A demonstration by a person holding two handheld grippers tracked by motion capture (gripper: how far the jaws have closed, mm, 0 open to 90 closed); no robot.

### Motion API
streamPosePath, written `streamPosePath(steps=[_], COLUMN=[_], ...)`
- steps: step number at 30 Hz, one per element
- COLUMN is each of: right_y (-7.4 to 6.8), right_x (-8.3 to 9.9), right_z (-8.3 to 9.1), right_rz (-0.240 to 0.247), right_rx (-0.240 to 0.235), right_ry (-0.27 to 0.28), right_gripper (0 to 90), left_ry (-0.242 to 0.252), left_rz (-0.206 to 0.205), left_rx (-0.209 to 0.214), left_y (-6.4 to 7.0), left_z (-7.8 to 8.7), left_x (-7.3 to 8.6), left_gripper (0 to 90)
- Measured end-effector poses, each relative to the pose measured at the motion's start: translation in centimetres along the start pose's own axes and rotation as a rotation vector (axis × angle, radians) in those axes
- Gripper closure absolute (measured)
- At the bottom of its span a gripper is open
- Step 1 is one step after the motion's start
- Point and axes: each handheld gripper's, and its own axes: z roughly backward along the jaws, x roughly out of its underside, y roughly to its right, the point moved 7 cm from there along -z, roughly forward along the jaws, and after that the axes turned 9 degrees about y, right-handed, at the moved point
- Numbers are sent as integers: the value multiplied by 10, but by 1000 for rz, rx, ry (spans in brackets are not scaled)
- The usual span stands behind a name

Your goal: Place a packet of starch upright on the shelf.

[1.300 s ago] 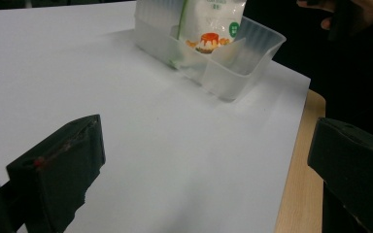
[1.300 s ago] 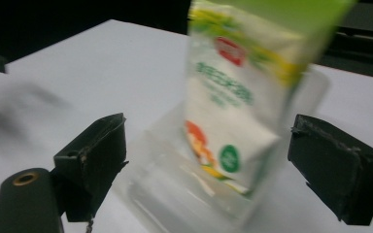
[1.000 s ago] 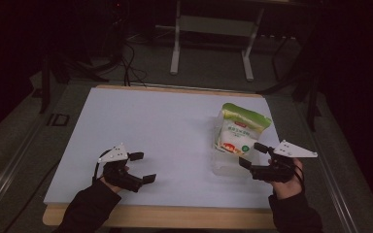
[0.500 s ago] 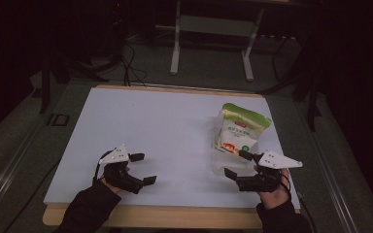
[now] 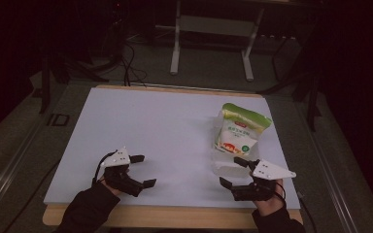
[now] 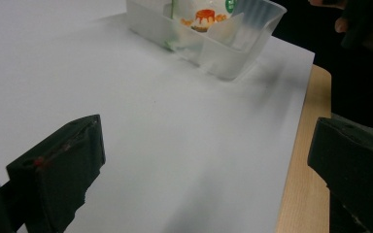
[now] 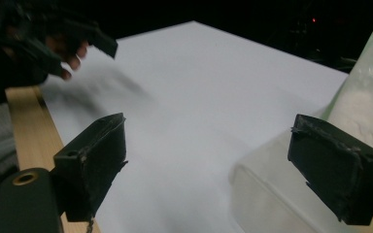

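I have the right gripper (image 5: pixel 234 173) low at the bench's (image 5: pixel 165 126) near edge, jaws wide apart and holding nothing. The clear plastic tray (image 5: pixel 227 165) sits just ahead of it, slightly toward its right jaw, with the green-topped pouch (image 5: pixel 240 131) standing in its far end. My left gripper (image 5: pixel 143 170), equally open and empty, waits well apart, so the right is nearer.
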Motion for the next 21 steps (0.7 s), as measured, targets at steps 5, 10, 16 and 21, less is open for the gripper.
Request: streamPosePath(steps=[5, 10, 16, 21], right_y=[3, 5, 10, 15], right_x=[7, 14, 18, 20], right_z=[5, 10, 20, 22], right_rz=[17, -4, 2, -12], right_rx=[21, 23, 43, 46], right_ry=[-12, -25, -30, -30], right_gripper=[137, 137, 137, 140], left_ry=[1, 1, -1, -6], left_rz=[-5, -5, -10, -10], left_rx=[3, 5, 11, 20], left_y=[1, 1, 2, 3], left_z=[0, 0, -1, -2], left_x=[0, 1, 2, 4], left_gripper=[6, 6, 6, 6])
